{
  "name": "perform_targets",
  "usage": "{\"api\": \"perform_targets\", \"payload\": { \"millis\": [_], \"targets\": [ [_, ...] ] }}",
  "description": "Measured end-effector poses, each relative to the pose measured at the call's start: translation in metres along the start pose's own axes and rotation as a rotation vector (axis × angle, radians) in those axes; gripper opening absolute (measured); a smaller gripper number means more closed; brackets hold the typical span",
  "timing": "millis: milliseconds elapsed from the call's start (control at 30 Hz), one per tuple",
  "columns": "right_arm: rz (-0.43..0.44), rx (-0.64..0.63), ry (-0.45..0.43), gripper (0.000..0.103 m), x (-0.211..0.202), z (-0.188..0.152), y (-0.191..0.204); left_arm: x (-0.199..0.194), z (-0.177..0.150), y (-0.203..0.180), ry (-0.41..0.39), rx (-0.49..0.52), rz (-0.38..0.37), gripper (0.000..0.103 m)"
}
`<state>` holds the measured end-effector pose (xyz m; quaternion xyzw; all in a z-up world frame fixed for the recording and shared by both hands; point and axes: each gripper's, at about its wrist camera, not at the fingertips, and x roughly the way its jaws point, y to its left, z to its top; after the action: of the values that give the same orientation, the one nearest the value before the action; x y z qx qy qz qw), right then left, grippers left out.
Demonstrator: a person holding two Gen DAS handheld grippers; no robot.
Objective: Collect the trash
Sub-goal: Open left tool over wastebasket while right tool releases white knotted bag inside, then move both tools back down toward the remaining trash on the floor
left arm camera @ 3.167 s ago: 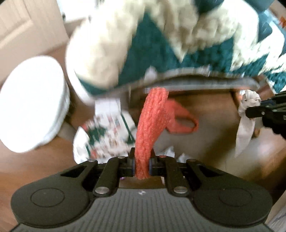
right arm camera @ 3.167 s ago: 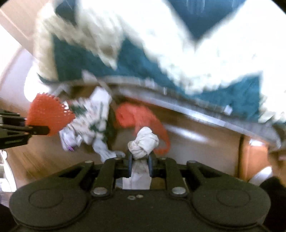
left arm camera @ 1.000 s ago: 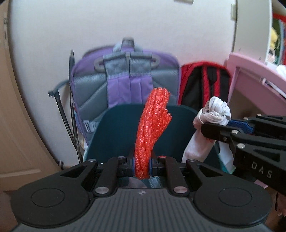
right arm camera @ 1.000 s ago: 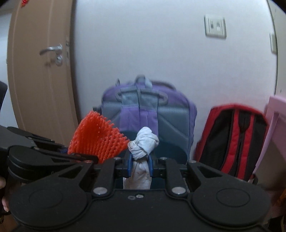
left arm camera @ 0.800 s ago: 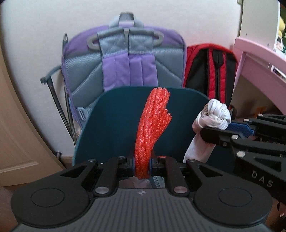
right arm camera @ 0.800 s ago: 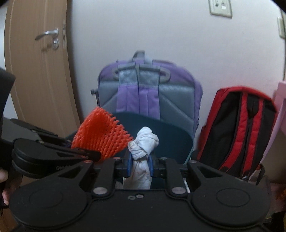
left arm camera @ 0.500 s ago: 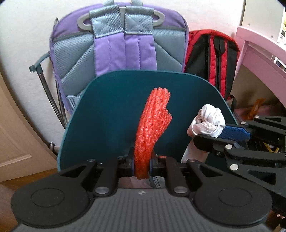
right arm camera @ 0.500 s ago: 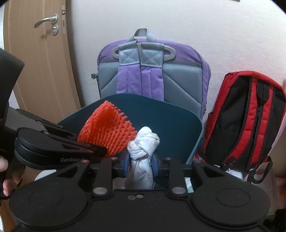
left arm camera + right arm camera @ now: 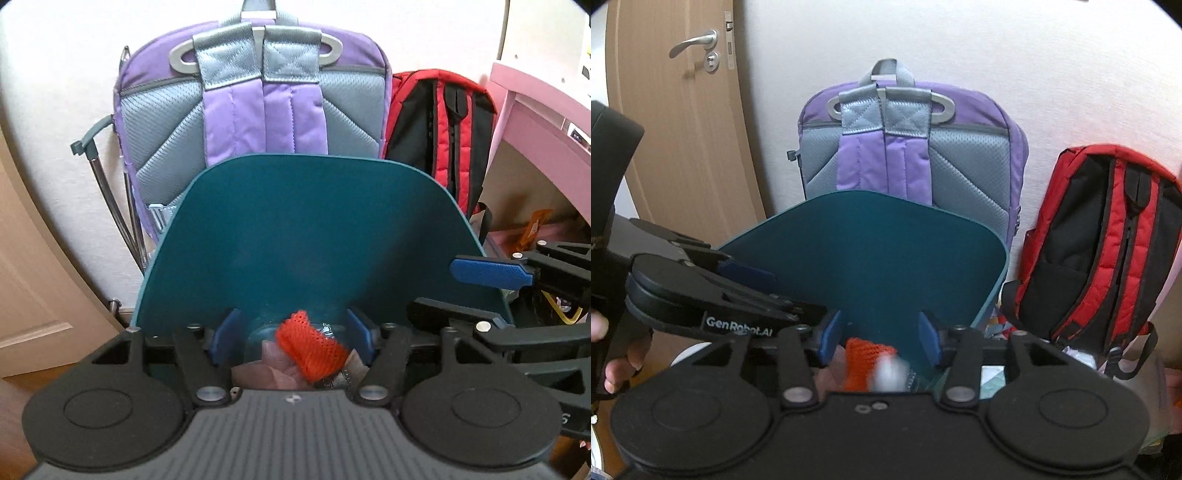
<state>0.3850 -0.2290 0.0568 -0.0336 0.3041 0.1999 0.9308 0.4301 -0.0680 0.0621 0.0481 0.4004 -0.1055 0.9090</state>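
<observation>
A dark teal trash bin (image 9: pixel 314 236) stands right in front of both grippers; it also shows in the right wrist view (image 9: pixel 871 258). My left gripper (image 9: pixel 291 334) is open and empty over the bin. The orange-red net (image 9: pixel 310 350) lies inside the bin on pinkish trash. My right gripper (image 9: pixel 879 334) is open and empty beside the left one. The orange net (image 9: pixel 866 360) and the blurred white knotted wad (image 9: pixel 890 373) are down in the bin below it. The right gripper's blue fingertip (image 9: pixel 487 271) shows in the left wrist view.
A purple and grey backpack (image 9: pixel 255 107) leans on the white wall behind the bin. A red and black backpack (image 9: pixel 1108 243) stands to its right. A pink desk (image 9: pixel 543 110) is at the far right. A wooden door (image 9: pixel 683 122) is at the left.
Both grippers opened over the bin. The orange net and the white knotted wad left the jaws and dropped into the bin. Both grippers moved closer to the bin.
</observation>
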Motion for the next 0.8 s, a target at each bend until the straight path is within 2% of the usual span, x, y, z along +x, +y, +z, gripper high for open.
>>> {"api": "perform_targets", "payload": {
  "millis": [167, 267, 533, 633, 800],
  "targets": [
    [0.01, 0.016, -0.029, 0.05, -0.021, 0.0, 0.003, -0.022, -0.004, 0.0, -0.024, -0.014, -0.008, 0.069],
    [0.011, 0.022, -0.042, 0.052, -0.036, -0.001, 0.006, -0.038, -0.009, 0.0, -0.037, -0.025, -0.007, 0.075],
    [0.024, 0.019, -0.076, 0.053, -0.082, -0.005, 0.02, -0.091, -0.027, -0.001, -0.082, -0.034, -0.013, 0.075],
    [0.027, 0.005, -0.087, 0.053, -0.098, -0.009, 0.03, -0.111, -0.037, 0.0, -0.104, -0.05, -0.017, 0.084],
    [0.038, 0.001, -0.101, 0.054, -0.123, -0.017, 0.045, -0.143, -0.055, 0.001, -0.125, -0.055, -0.021, 0.084]
  ]
}}
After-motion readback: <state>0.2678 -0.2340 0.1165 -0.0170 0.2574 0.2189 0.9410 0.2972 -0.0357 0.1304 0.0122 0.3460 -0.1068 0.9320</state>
